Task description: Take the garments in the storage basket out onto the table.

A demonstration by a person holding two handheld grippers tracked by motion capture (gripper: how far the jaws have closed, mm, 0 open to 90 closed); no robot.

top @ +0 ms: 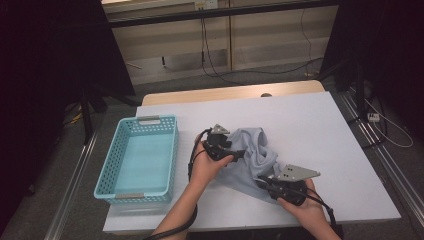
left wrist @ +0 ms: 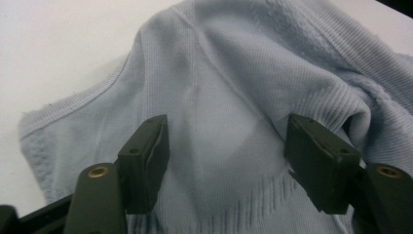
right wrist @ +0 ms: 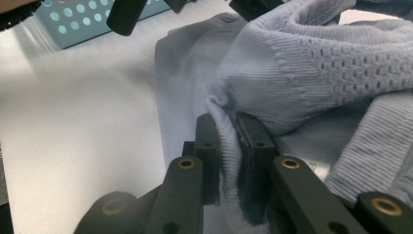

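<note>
A pale blue knitted garment (top: 257, 150) lies crumpled on the white table top (top: 310, 125), right of centre. My left gripper (top: 241, 153) hovers at the garment's left edge with its jaws wide apart. In the left gripper view (left wrist: 229, 156) flat cloth lies between and beneath the pads, which do not press on it. My right gripper (top: 263, 182) is at the garment's near edge. In the right gripper view (right wrist: 233, 141) its jaws are pinched on a ribbed fold of the garment (right wrist: 302, 63), which bunches up just beyond them.
A light blue perforated basket (top: 150, 120) stands on the table's left side; its corner (right wrist: 73, 19) lies beyond the bare white surface in the right gripper view. Open table stretches behind and to the right of the garment. Cables run over the floor beyond the far edge.
</note>
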